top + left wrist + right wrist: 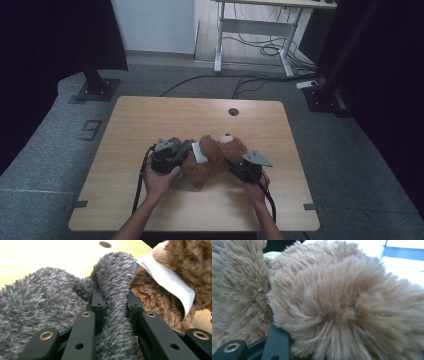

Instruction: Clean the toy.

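1. Presently, your left gripper (181,150) is clamped on a fold of grey fleece garment (50,302); in the left gripper view the two black jaws pinch a raised ridge of the fabric between them.
2. Your right gripper (234,167) sits against the brown teddy bear (212,160) at its right side. In the right gripper view the fur bulges over one black jaw and hides the rest, so you cannot tell whether the pads press on it.
3. Location: the bear lies near the middle of the wooden table (150,115), toward your near edge, between your two hands. The grey garment is bunched at the bear's left.
4. Progress, as a judgement: the garment appears gathered beside the bear, not yet drawn over it; dressing looks barely begun.
5. Materials: grey fleece, short, dense, mottled pile, soft and floppy. Bear fur, longer, shaggy, tan-brown. A smooth white label (170,280) hangs flat against the bear.
6. Table: pale wood grain, rounded corners, one round cable hole (233,111) at the far side.
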A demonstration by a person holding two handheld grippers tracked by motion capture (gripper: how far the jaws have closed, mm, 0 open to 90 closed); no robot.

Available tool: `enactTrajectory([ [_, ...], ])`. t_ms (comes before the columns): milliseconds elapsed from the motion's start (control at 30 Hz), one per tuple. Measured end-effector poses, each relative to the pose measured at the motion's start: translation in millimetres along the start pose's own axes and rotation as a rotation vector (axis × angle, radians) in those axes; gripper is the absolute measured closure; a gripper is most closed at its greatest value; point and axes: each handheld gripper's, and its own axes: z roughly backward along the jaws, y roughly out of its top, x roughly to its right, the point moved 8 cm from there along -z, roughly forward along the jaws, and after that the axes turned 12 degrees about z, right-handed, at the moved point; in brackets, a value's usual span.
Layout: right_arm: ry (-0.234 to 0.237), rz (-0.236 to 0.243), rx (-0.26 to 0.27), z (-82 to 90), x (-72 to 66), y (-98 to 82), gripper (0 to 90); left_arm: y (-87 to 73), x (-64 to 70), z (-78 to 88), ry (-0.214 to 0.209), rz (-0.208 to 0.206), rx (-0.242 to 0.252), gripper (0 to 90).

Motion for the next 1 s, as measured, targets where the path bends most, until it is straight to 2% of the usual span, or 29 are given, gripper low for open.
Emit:
enactTrajectory([
  [67, 0.008, 0.000, -0.005, -4.2, 1.4, -1.6, 49.5, 1.3, -1.9, -1.5, -0.006, 0.005, -0.006, 73.7],
  [133, 0.022, 0.010, -0.017, -3.0, 3.1, -4.9, 46.8, -0.7, -0.5, -0.6, -0.007, -0.010, -0.012, 73.7],
  [267, 0.063, 0.007, -0.051, 5.0, 5.1, -14.1, 40.4, -8.3, 3.4, 2.1, -0.015, -0.033, -0.025, 73.8],
  [433, 0.121, 0.005, -0.097, 17.4, 2.3, -28.1, 38.3, -19.4, 7.3, 9.1, -0.027, -0.054, -0.063, 73.8],
  [533, 0.131, 0.006, -0.106, 22.7, -0.6, -35.1, 38.5, -13.9, 15.7, 17.7, -0.038, -0.065, -0.082, 73.6],
  [633, 0.121, 0.017, -0.104, 25.5, -3.5, -38.8, 38.5, 4.2, 35.6, 27.3, -0.059, -0.097, -0.059, 73.6],
  [733, 0.105, 0.042, -0.100, 27.7, -6.8, -39.7, 38.3, 18.3, 64.6, 26.3, -0.081, -0.154, -0.053, 73.5],
  [800, 0.098, 0.047, -0.103, 27.6, -6.7, -39.4, 37.9, 19.5, 84.5, 15.3, -0.096, -0.182, -0.074, 73.4],
  [900, 0.082, 0.059, -0.102, 26.7, -6.9, -39.0, 38.0, 10.8, 107.5, -11.9, -0.099, -0.207, -0.127, 73.4],
  [1000, 0.049, 0.079, -0.104, 25.3, -6.6, -38.8, 38.6, -2.3, 115.5, -38.3, -0.084, -0.205, -0.170, 73.4],
])
